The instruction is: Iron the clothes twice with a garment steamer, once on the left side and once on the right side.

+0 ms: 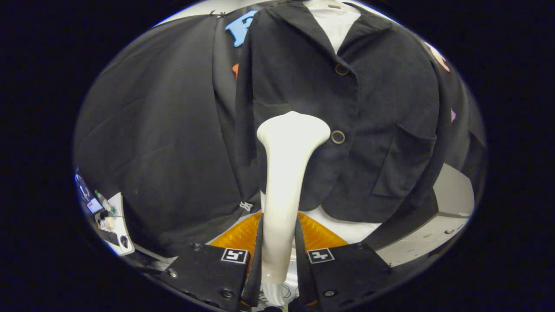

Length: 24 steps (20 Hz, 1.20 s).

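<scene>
Ahead of us hangs a black jacket [347, 117], its lapels open over a white shirt [334, 24] at the collar, filling the space beyond the fingers. Two round buttons [338, 137] sit down its front edge, and a patch pocket [401, 162] lies on the side farther from the steamer head. Our gripper [279, 255] is clamped on the white garment steamer [284, 182]: both fingers press its handle from either side. The steamer rises straight ahead from between them, its flared head against the jacket front, just beside the lower button. Below the hem, an orange ribbed surface [236, 236] shows just past the fingers.
</scene>
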Each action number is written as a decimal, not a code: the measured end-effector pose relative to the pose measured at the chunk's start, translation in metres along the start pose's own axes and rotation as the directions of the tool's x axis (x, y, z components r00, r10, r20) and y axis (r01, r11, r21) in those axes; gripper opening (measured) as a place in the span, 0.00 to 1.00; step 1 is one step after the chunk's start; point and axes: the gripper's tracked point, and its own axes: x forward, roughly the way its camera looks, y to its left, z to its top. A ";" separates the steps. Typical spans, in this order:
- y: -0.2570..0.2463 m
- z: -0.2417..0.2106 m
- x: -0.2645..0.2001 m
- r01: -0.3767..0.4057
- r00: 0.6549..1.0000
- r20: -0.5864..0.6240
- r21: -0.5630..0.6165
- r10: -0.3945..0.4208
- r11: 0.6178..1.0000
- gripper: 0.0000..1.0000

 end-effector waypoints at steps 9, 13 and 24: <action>-0.005 -0.038 0.011 0.004 0.997 -0.074 0.001 -0.004 1.000 0.37; -0.009 -0.046 0.001 -0.009 0.996 -0.085 0.010 0.010 1.000 0.37; -0.117 -0.078 -0.067 0.008 0.998 -0.063 0.095 -0.002 0.995 0.36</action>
